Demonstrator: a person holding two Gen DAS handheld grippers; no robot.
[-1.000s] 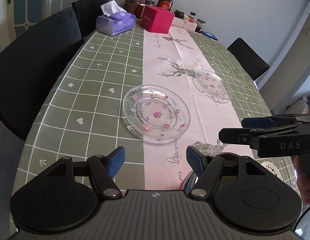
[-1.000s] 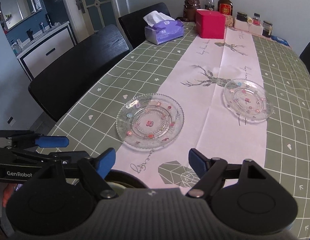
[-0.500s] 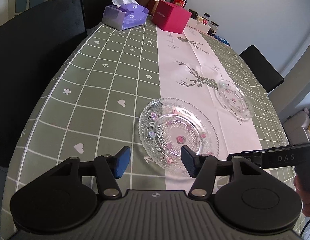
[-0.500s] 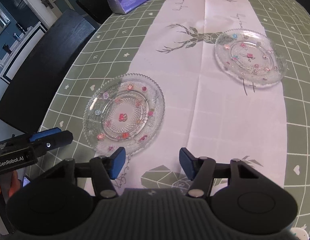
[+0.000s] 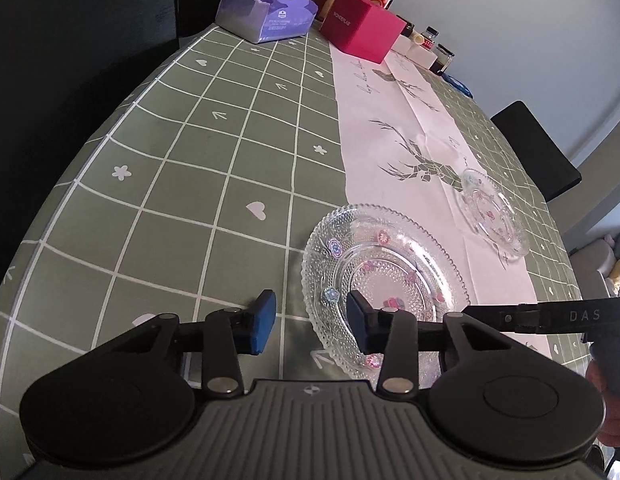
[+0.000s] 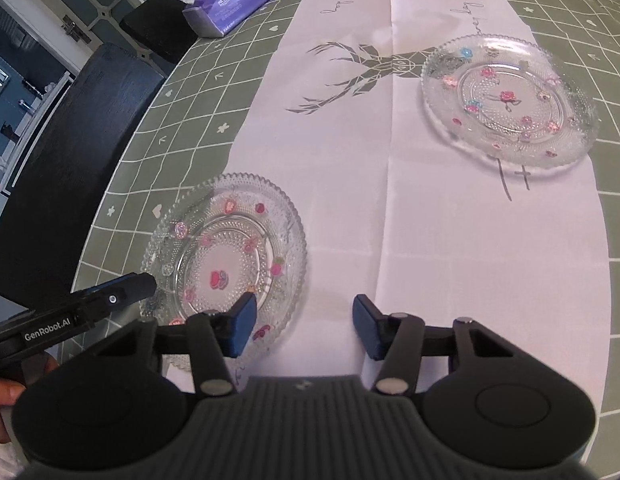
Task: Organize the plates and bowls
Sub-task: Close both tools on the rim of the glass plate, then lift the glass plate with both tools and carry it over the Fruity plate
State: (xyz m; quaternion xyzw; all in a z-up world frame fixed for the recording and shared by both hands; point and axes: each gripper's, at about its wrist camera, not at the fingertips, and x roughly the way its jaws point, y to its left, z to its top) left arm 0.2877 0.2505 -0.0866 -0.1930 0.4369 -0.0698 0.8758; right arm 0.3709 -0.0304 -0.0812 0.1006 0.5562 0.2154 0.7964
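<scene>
Two clear glass plates with small flower prints lie on the table. The near plate (image 5: 384, 276) (image 6: 225, 256) sits at the edge of the pink runner. The far plate (image 5: 492, 214) (image 6: 510, 100) lies further along the runner. My left gripper (image 5: 310, 326) is open, low over the near plate's left rim, its right finger above the plate. It shows in the right wrist view (image 6: 121, 292). My right gripper (image 6: 303, 330) is open at the near plate's right rim, its left finger over the plate. It shows in the left wrist view (image 5: 550, 314).
At the far end stand a purple tissue box (image 5: 265, 14), a pink box (image 5: 360, 28), bottles and jars. Black chairs (image 6: 69, 152) line the left side and one (image 5: 538, 152) stands at the right. The green checked cloth (image 5: 189, 180) curves off at the left.
Both grippers have moved forward and down toward the near plate, which now sits between them. The plates have not moved.
</scene>
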